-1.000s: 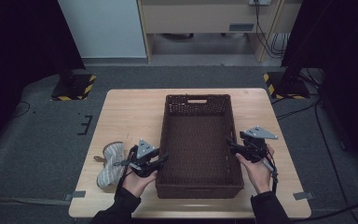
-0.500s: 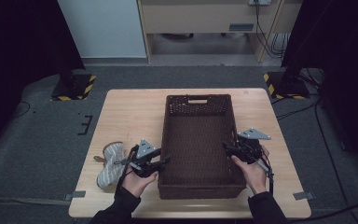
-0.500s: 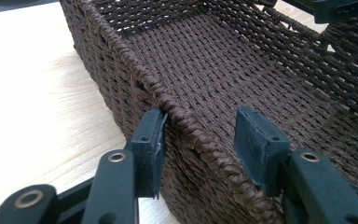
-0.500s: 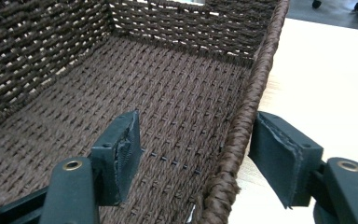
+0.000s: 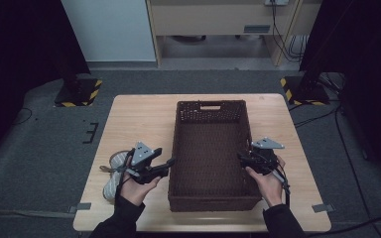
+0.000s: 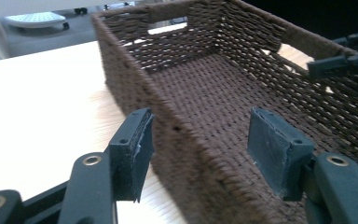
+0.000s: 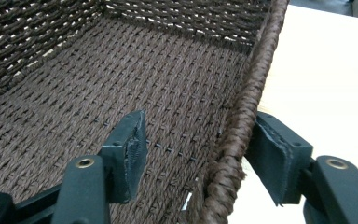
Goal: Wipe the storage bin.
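At the far left of the table (image 5: pixel 139 114) a pale shoe (image 5: pixel 113 173) lies near the edge, just beside my left gripper (image 5: pixel 164 165). Its jaws have just been opening, and in the left gripper view the pads (image 6: pixel 137 149) stand clear on either side of the left wall of the brown woven basket (image 5: pixel 211 153), pressing on nothing: released. The basket sits empty in the middle of the table, its long side running away from me, with a handle slot in the far end wall.

On the right, my right gripper (image 5: pixel 244 159) straddles the basket's right rim; its jaws have just been closing a little, yet the right gripper view shows one pad (image 7: pixel 133 147) hanging inside above the weave and the other just beside the rim, with no firm bite that I can see, so I call it open.

To finish well, I judge both hands should lift straight off the walls, so that the basket stays square and does not drag.

The top is light wood on grey carpet (image 5: pixel 44 144); black stands with yellow-striped feet (image 5: pixel 79 94) flank the far side.
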A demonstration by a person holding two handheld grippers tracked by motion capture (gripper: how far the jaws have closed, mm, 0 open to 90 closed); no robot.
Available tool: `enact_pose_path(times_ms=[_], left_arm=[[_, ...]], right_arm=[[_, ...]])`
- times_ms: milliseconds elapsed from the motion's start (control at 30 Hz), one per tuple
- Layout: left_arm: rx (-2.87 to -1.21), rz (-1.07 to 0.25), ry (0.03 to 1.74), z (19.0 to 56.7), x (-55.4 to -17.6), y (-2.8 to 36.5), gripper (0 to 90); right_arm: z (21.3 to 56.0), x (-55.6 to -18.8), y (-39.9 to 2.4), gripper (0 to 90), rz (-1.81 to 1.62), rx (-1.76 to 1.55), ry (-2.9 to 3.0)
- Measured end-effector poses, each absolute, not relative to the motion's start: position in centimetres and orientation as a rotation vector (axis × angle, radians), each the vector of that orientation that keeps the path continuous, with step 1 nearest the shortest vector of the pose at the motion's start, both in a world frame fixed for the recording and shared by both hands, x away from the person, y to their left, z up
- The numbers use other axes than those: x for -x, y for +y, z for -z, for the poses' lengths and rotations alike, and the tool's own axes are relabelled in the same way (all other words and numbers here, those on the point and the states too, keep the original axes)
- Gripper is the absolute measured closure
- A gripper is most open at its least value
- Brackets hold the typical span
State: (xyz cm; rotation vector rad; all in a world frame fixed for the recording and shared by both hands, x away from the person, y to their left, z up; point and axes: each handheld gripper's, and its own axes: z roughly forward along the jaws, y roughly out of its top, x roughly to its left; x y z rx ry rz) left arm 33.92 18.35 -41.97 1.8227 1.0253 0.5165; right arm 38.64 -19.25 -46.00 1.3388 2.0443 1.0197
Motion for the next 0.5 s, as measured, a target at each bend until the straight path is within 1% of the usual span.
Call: enact_pose_path(times_ms=[33, 67, 200, 333, 500], left_arm=[[-1.823, -0.517, 1.025, 42.0, -33.9, 18.3, 38.3], [-1.819, -0.528, 1.043, 42.0, -34.0, 19.0, 38.3], [-1.813, -0.589, 1.123, 42.2, -33.9, 22.1, 37.6], [-1.808, -0.623, 1.196, 42.9, -33.7, 24.8, 37.7], [-1.808, -0.65, 1.271, 44.1, -33.1, 27.0, 36.6]], right_arm=[[46.0, -38.6, -19.3, 40.5, -1.02, -1.339, 2.044], [46.0, -38.6, -19.2, 42.6, -1.001, -1.348, 2.048], [46.0, -38.6, -19.2, 45.0, -0.985, -1.341, 2.045], [46.0, -38.5, -19.2, 44.0, -0.981, -1.344, 2.048], [46.0, -38.4, -19.2, 42.3, -0.981, -1.331, 2.058]])
